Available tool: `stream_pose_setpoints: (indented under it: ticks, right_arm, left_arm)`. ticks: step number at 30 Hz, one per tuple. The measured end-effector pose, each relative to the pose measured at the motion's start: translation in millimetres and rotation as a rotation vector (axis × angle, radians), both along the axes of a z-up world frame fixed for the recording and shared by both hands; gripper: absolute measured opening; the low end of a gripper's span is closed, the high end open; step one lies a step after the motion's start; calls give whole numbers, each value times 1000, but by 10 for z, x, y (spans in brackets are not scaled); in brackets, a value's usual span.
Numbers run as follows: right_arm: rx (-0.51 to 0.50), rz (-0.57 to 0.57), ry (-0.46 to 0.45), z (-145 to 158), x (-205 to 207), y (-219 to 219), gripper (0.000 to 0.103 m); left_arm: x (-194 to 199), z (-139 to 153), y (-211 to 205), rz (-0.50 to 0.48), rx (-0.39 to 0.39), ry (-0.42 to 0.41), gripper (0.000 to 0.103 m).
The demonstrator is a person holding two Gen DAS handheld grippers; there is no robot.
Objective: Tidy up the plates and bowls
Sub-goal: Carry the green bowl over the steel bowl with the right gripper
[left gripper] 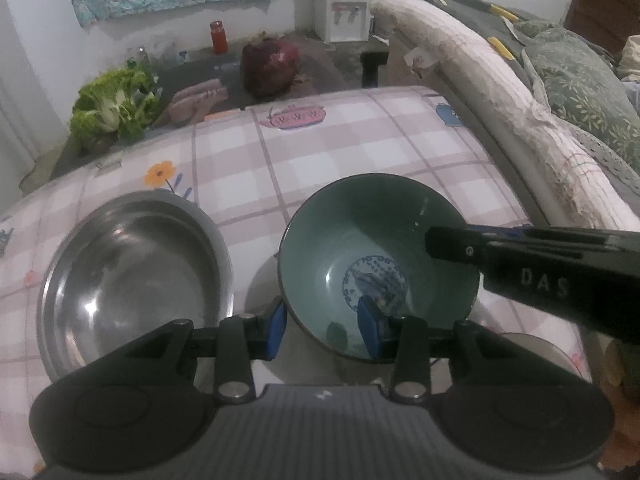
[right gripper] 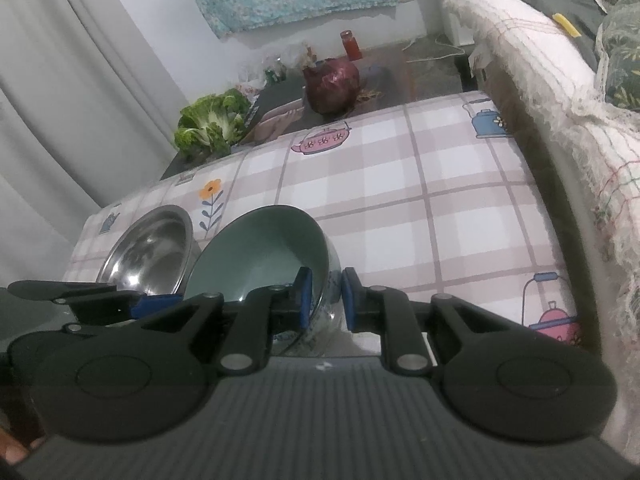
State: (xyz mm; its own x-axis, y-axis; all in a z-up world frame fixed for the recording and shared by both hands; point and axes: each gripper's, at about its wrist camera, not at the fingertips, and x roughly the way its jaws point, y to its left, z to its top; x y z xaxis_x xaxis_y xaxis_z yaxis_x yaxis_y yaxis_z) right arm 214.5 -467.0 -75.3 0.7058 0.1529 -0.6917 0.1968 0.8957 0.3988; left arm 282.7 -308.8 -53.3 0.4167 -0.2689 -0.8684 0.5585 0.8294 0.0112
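While both my claws gripped the green bowl [left gripper: 376, 256], it sat on the checked cloth [left gripper: 320, 152].
My left gripper [left gripper: 322, 330] clenched its near rim and my right gripper [right gripper: 323, 300] its right wall, probably to lift it level toward the steel bowl [left gripper: 136, 280] just left.

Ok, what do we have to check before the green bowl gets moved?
1. Right gripper shut on the green bowl rim: ok.
2. Left gripper straddles the near rim, one pad outside, one inside; whether it presses: cannot tell.
3. Green bowl has nothing in it to spill: ok.
4. Steel bowl beside it holds nothing: ok.
5. Checked tablecloth beyond both bowls is bare: ok.
6. What lies under the green bowl: cannot tell.
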Motion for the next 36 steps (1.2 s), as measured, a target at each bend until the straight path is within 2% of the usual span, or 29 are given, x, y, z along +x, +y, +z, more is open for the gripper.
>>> stream_pose_setpoints:
  ticks: [6,12,17,36]
  right_arm:
    - [25,-12,22,-80,13,-52,17]
    - [71,-18,36,-157,45,-97,18]
    - [91,-17,50,-219,77,-93,20]
    - [88,-9,66,-285,122,-8,21]
  left_arm:
    - [17,-6,-14,-17,-10,2,39]
    - [101,-125,-16,2,-16,69,37]
    - [125,-162,-16,14,-20,86,36]
    - [162,-157,24,34,-35,115,36]
